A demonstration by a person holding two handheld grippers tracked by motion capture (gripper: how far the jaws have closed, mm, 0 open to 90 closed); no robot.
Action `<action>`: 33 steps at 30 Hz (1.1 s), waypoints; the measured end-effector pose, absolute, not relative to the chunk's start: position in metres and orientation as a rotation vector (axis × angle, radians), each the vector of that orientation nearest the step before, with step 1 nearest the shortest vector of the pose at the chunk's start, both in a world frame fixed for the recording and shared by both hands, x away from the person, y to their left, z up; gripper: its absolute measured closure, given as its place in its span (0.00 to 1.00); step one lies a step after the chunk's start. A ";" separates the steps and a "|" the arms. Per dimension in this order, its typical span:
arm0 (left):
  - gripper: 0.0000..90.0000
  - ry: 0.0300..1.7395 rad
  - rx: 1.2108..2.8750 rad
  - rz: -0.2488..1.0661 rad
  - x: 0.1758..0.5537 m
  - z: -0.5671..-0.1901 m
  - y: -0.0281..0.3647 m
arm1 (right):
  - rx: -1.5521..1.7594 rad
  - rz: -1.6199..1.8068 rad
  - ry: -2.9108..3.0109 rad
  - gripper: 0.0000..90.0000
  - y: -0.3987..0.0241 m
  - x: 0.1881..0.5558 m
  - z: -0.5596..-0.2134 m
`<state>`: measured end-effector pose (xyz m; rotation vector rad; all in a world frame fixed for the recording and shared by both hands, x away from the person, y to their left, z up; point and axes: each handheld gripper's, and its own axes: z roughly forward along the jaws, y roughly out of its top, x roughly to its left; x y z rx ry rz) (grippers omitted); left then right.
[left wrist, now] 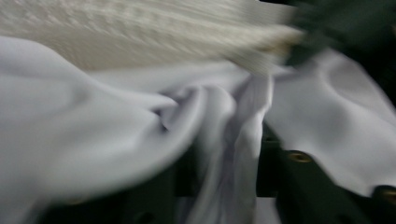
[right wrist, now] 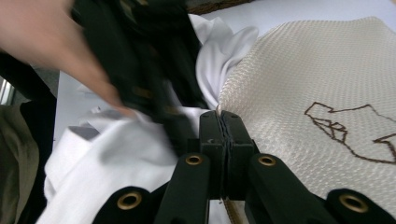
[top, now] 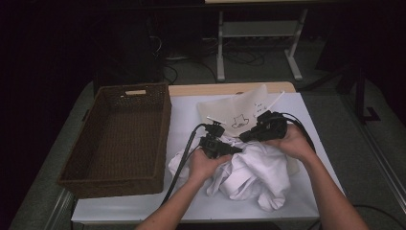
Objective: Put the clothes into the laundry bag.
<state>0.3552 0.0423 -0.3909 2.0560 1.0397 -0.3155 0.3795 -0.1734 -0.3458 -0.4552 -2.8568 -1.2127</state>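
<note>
A crumpled white garment (top: 253,175) lies on the white-covered table (top: 186,115). Behind it is a cream knitted cloth (top: 239,110) with a brown line drawing. My right gripper (top: 245,136) (right wrist: 224,123) is shut on the near edge of the cream cloth (right wrist: 303,84). My left gripper (top: 230,148) rests on the garment just to its left and appears blurred and close in the right gripper view (right wrist: 144,70). In the left gripper view its jaws (left wrist: 229,182) stand apart, with a loose fold of the white garment (left wrist: 93,126) hanging between them and the cream cloth (left wrist: 140,32) beyond.
A large brown wicker basket (top: 163,124) stands empty on the table's left half. Black cables (top: 182,158) trail from the grippers toward the front edge. White table legs (top: 220,48) and loose cables stand on the dark floor beyond.
</note>
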 end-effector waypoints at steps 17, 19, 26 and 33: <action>0.44 1.114 2.306 -0.300 0.384 -0.405 0.060 | -0.429 -1.160 -2.890 0.99 -0.163 0.386 -0.341; 0.69 1.108 2.294 -0.333 0.382 -0.417 0.054 | -0.422 -1.149 -2.890 0.99 -0.160 0.388 -0.344; 0.93 1.021 2.169 -0.405 0.362 -0.406 0.063 | -0.436 -1.166 -2.884 0.99 -0.162 0.388 -0.343; 0.93 0.773 2.141 -0.540 0.326 -0.388 0.037 | -0.395 -1.164 -2.883 0.99 -0.150 0.388 -0.343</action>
